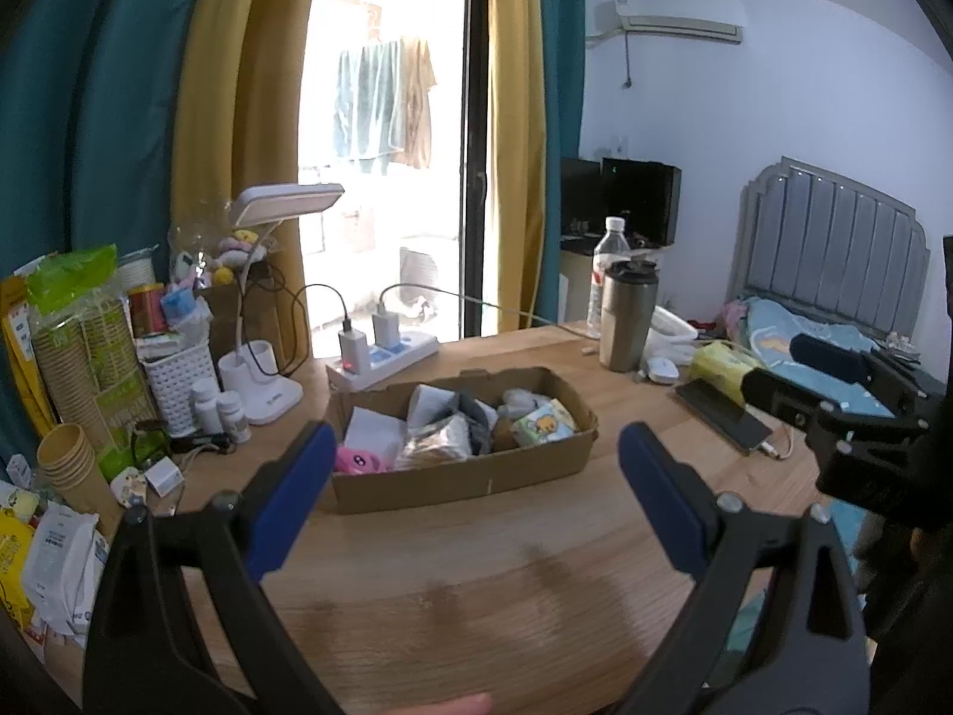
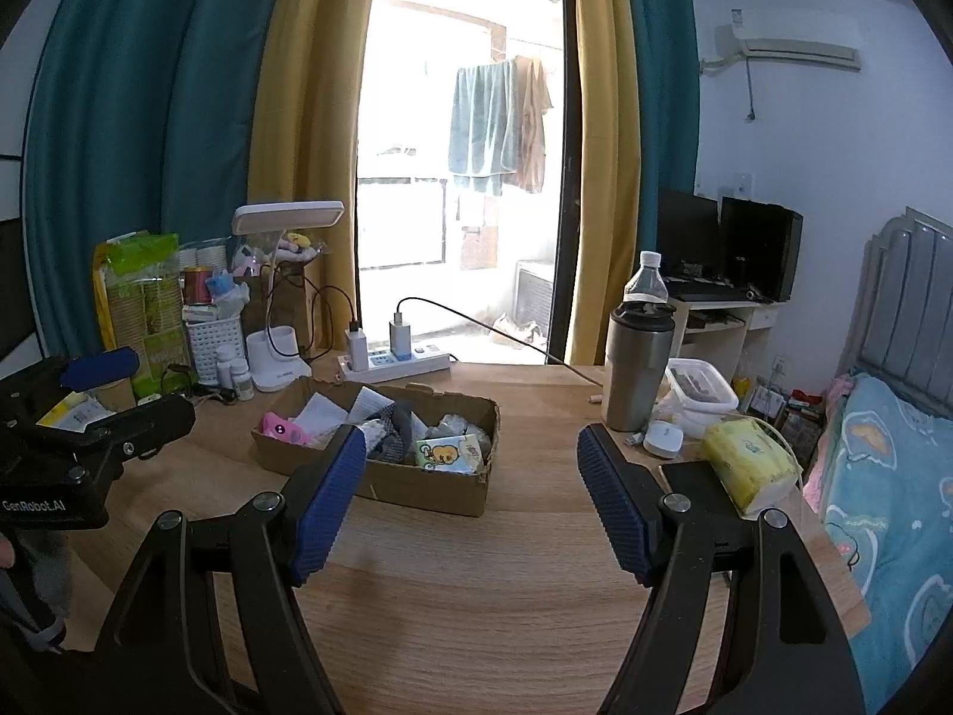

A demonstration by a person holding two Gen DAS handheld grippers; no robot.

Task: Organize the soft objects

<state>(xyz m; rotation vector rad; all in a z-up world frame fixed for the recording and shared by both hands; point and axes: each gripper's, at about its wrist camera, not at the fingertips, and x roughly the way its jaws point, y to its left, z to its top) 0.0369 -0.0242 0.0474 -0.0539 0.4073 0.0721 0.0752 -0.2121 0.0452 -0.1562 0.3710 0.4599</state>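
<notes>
A shallow cardboard box (image 1: 476, 479) (image 2: 429, 485) sits on the wooden table and holds soft things: a pink plush toy (image 1: 357, 460) (image 2: 285, 429), a small tissue pack with a yellow cartoon (image 1: 545, 422) (image 2: 449, 454), grey cloth (image 1: 476, 417) and white packets. My left gripper (image 1: 476, 453) is open and empty, held above the table in front of the box. My right gripper (image 2: 473, 456) is open and empty, to the right of the left one and also in front of the box. Each gripper shows at the edge of the other's view.
A yellow tissue pack (image 2: 747, 462), a phone (image 1: 723, 414), a white mouse (image 2: 664, 438), a steel tumbler (image 2: 637, 366) and a water bottle (image 2: 644, 280) stand right of the box. A power strip (image 2: 393, 362), desk lamp (image 1: 262, 381), white basket and paper cups (image 1: 68, 459) crowd the left. A bed (image 2: 893, 506) lies right.
</notes>
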